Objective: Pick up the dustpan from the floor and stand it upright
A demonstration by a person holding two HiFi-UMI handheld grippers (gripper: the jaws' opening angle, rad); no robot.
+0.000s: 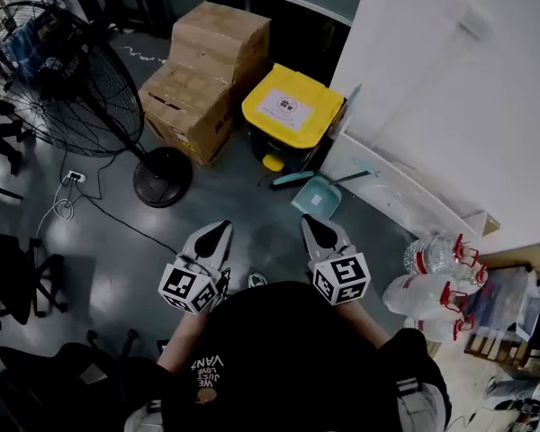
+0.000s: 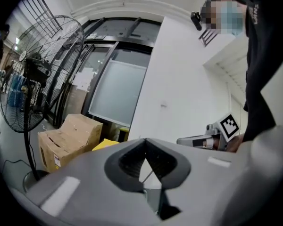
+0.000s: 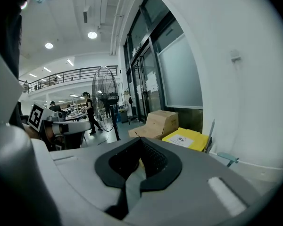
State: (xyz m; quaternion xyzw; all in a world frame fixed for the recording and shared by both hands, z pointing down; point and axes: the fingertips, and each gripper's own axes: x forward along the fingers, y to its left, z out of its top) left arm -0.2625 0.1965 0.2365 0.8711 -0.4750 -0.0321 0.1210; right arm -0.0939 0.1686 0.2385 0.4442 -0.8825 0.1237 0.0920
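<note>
The teal dustpan (image 1: pixel 317 196) lies flat on the grey floor by the foot of the white wall, its dark handle pointing right. A teal part of it (image 3: pixel 226 157) shows at the right of the right gripper view. My left gripper (image 1: pixel 214 234) (image 2: pixel 145 142) and right gripper (image 1: pixel 317 230) (image 3: pixel 140 142) are held side by side in the air, short of the dustpan. Both are shut with nothing between the jaws. The right gripper is the nearer one to the dustpan. Each gripper shows in the other's view: the right gripper's marker cube (image 2: pixel 229 125) and the left gripper's marker cube (image 3: pixel 36 117).
A yellow-lidded bin (image 1: pixel 292 106) stands just behind the dustpan, with stacked cardboard boxes (image 1: pixel 202 79) to its left. A large pedestal fan (image 1: pixel 63 79) with a round base (image 1: pixel 162 176) and a cable stands at the left. Water bottles (image 1: pixel 432 277) lie at the right beside the white wall (image 1: pixel 450 88).
</note>
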